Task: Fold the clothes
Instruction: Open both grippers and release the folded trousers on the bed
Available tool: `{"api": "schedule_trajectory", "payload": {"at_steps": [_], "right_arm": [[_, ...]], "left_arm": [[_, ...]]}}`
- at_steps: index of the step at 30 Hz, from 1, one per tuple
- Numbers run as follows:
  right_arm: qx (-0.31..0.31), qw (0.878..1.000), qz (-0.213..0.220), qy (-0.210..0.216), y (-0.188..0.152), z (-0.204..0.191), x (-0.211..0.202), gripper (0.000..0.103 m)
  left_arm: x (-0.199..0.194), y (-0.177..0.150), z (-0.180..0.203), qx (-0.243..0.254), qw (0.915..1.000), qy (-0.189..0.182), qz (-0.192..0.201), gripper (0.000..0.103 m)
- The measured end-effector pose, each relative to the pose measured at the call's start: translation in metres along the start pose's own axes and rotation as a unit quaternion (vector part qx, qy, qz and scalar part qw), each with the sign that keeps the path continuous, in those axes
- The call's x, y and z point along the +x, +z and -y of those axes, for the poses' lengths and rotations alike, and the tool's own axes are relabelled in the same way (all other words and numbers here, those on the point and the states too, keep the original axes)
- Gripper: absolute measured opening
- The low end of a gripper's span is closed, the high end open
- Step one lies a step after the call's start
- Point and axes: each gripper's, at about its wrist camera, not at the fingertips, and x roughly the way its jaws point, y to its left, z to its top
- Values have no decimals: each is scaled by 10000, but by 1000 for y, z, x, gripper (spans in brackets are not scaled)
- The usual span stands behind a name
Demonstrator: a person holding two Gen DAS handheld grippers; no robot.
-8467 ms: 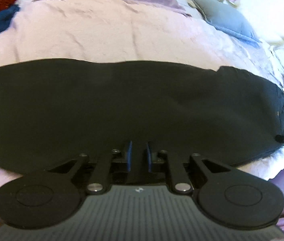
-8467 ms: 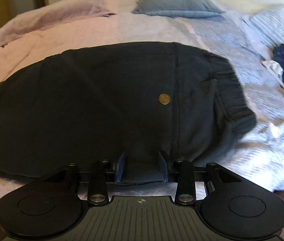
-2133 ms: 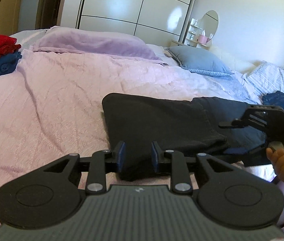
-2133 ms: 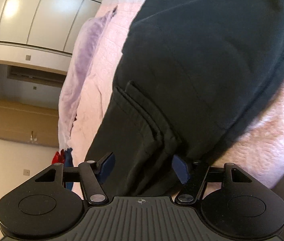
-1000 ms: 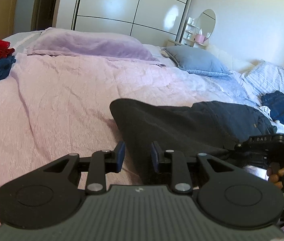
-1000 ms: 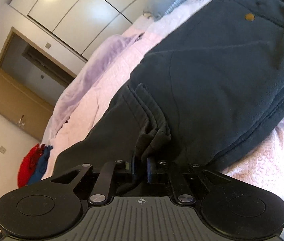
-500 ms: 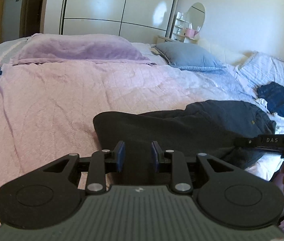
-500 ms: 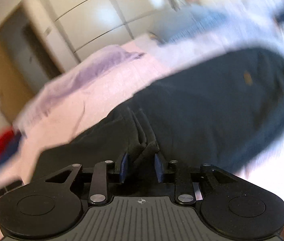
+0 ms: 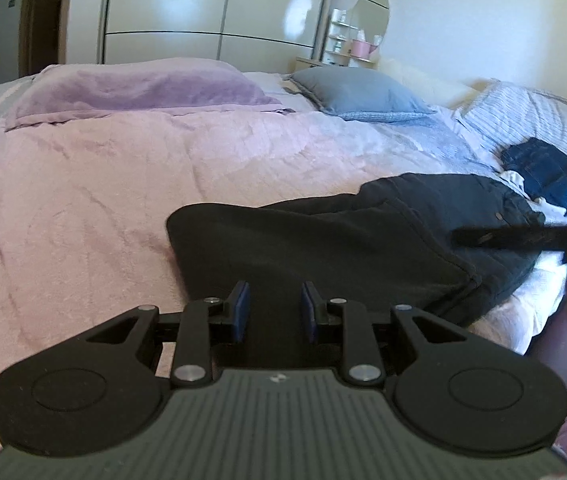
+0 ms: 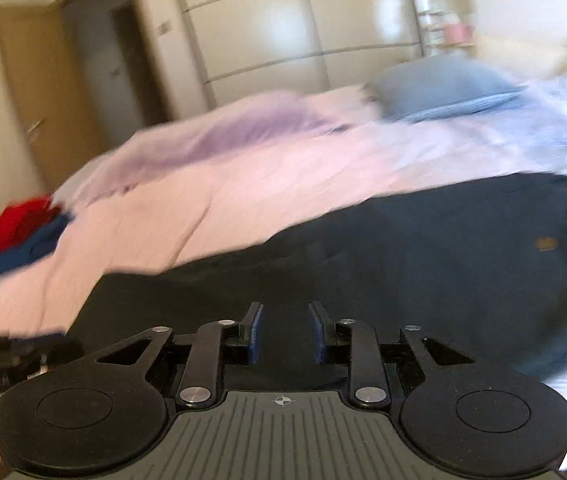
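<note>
Dark trousers [image 9: 323, 240] lie folded in half on the pink bedspread [image 9: 103, 192], with the waistband to the right. They also show in the blurred right wrist view [image 10: 423, 248], with a brass button [image 10: 545, 243]. My left gripper [image 9: 274, 308] is partly open and empty, just above the trousers' near edge. My right gripper [image 10: 285, 330] is partly open and empty, low over the trousers' near edge. Its blurred shape crosses the right side of the left wrist view [image 9: 523, 238].
A lilac blanket [image 9: 135, 88] and a grey pillow [image 9: 359, 92] lie at the head of the bed. Blue jeans [image 9: 543, 168] lie on the striped cover at the right. A red and blue folded pile [image 10: 19, 236] sits at the bed's left.
My right gripper has let go of the folded trouser cuffs, opened and swung level. The left gripper has drifted slightly right, staying open. The trousers lie folded.
</note>
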Motion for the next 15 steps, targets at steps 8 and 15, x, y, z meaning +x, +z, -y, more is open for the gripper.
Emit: {"api": "schedule_trajectory", "payload": {"at_steps": [8,15], "right_arm": [[-893,9940,-569,-267,-29,-11,47,20],[-436,9988,-187,109,19,-7,28,21]], "left_arm": [[24,-13,10,671,9961,334,-466,22],[18,34,-23,156,9996,233,45,20]]}}
